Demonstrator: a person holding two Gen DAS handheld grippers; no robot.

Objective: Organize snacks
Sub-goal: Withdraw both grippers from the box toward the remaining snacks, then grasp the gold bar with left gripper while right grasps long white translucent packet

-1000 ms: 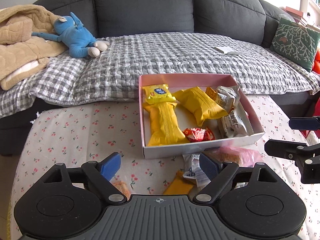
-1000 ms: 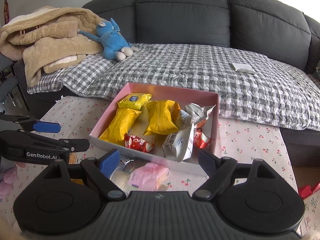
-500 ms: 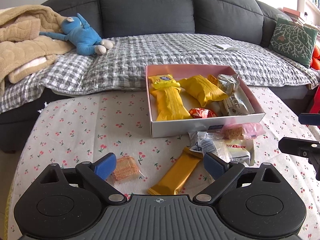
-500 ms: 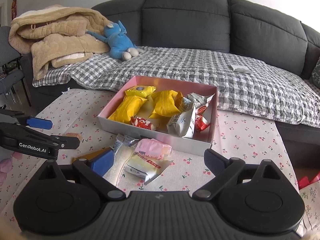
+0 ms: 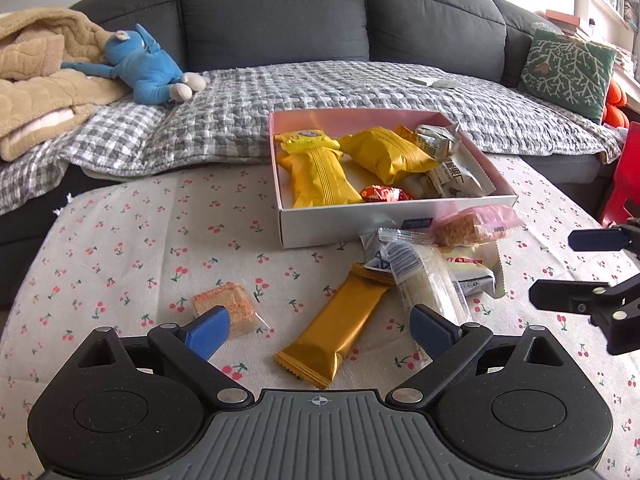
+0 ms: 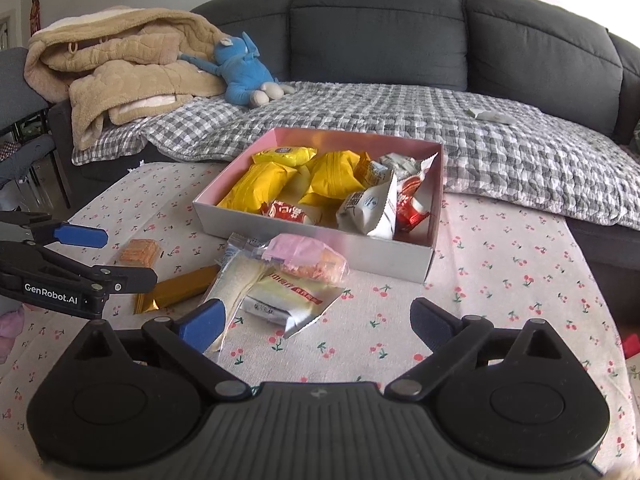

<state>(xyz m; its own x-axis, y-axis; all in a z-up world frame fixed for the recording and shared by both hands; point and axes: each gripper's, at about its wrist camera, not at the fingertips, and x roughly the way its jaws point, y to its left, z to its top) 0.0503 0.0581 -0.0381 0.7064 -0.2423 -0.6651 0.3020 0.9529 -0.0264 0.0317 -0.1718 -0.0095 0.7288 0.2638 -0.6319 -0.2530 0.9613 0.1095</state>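
Observation:
A pink-lined white box on the cherry-print table holds several yellow, white and red snack packs. Loose snacks lie in front of it: a gold bar, an orange cracker pack, a clear white-roll pack, a pink pack and a white-red packet. My left gripper is open and empty above the gold bar. My right gripper is open and empty just short of the pile.
A grey sofa with a checked blanket stands behind the table. A blue plush toy and a beige coat lie on its left. A green cushion sits at the right. A red object stands beside the table's right edge.
Both grippers have pulled back from the box toward the table's near side. The loose snacks in front of the box have come fully into view. Both stayed open.

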